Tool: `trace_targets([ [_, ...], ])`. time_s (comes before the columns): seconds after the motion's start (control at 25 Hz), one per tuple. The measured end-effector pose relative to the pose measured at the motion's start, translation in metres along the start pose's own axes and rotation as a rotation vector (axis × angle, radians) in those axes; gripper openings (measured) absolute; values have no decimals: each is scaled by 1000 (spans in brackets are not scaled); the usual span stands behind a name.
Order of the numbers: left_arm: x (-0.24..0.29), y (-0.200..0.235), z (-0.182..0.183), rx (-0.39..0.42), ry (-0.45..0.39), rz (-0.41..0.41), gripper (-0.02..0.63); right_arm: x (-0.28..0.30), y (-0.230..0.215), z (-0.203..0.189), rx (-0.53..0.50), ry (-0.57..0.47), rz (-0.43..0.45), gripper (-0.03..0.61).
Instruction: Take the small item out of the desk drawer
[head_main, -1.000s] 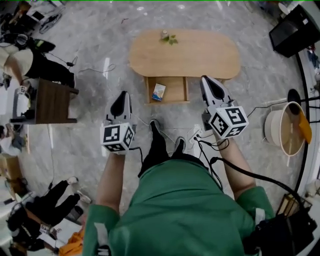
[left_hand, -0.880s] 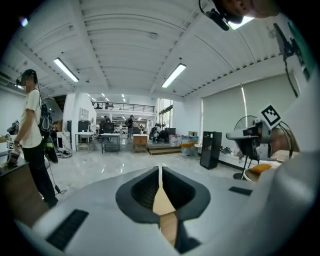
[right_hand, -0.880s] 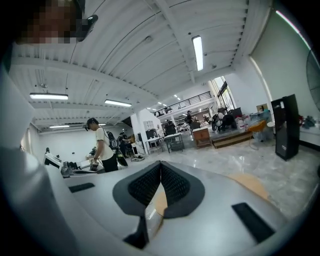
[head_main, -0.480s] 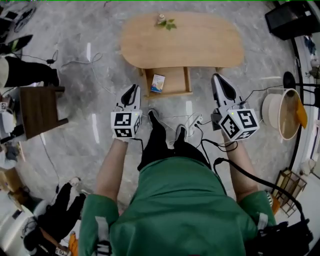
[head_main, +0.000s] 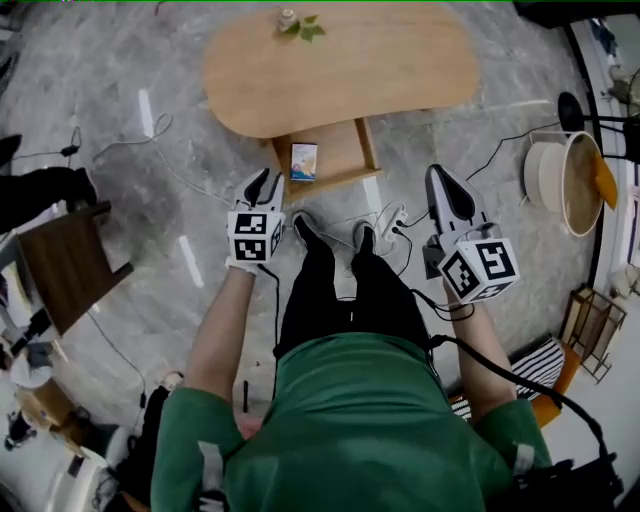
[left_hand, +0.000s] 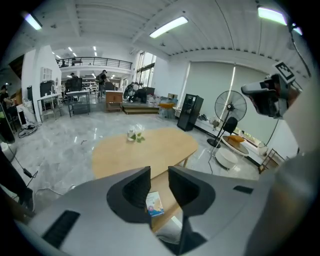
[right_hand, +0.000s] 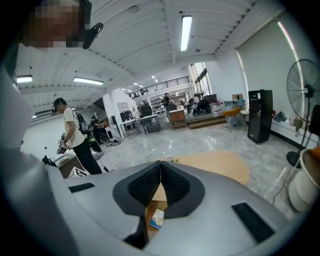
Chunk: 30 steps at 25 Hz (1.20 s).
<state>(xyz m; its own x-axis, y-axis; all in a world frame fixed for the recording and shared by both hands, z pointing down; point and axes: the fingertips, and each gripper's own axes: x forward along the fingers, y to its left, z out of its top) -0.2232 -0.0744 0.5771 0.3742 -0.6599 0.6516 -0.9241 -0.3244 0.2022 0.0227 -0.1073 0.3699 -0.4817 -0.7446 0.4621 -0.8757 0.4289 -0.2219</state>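
Observation:
A small blue-and-white box (head_main: 303, 160) lies in the open drawer (head_main: 335, 162) under the oval wooden desk (head_main: 340, 65). My left gripper (head_main: 262, 183) hovers just short of the drawer's near left corner; its jaws are opening, with a narrow gap and nothing between them. Through that gap the box (left_hand: 154, 204) shows ahead and below. My right gripper (head_main: 443, 187) hangs to the right of the drawer, apart from it, shut and empty. The box (right_hand: 156, 219) appears below its jaws in the right gripper view.
A small potted plant (head_main: 296, 22) stands on the desk's far edge. Cables and a power strip (head_main: 392, 222) lie on the floor by my feet. A dark side table (head_main: 60, 268) is at the left, a round tub (head_main: 570, 180) at the right.
The desk and drawer have come closer as I stepped forward. My left gripper moved up to the drawer's corner and its jaws parted slightly. The right gripper stayed shut.

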Motion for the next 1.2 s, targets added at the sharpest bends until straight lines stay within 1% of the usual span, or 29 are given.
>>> trace_targets([
  [0.08,23,2,-16,-3,41,-6,141,11,-8,-17,12,18,2,23],
  [0.32,73,2,-61,-8,127,-12,183,49,-22,-90,58,108,65,23],
  [0.44,101,5,-79,-29,156,-4,199,76,-30,-121,69,139,110,23],
  [0.6,136,8,-107,-49,203,13,205,103,-36,-154,65,173,168,23],
  [0.72,167,16,-129,-55,237,35,205,122,-46,-175,64,197,191,23],
  [0.92,215,28,-170,-66,302,65,204,140,-63,-210,73,231,210,23],
  [1.08,247,37,-201,-108,355,92,205,149,-79,-237,103,259,216,23],
  [1.2,269,40,-216,-131,386,106,206,155,-93,-255,133,275,216,23],
])
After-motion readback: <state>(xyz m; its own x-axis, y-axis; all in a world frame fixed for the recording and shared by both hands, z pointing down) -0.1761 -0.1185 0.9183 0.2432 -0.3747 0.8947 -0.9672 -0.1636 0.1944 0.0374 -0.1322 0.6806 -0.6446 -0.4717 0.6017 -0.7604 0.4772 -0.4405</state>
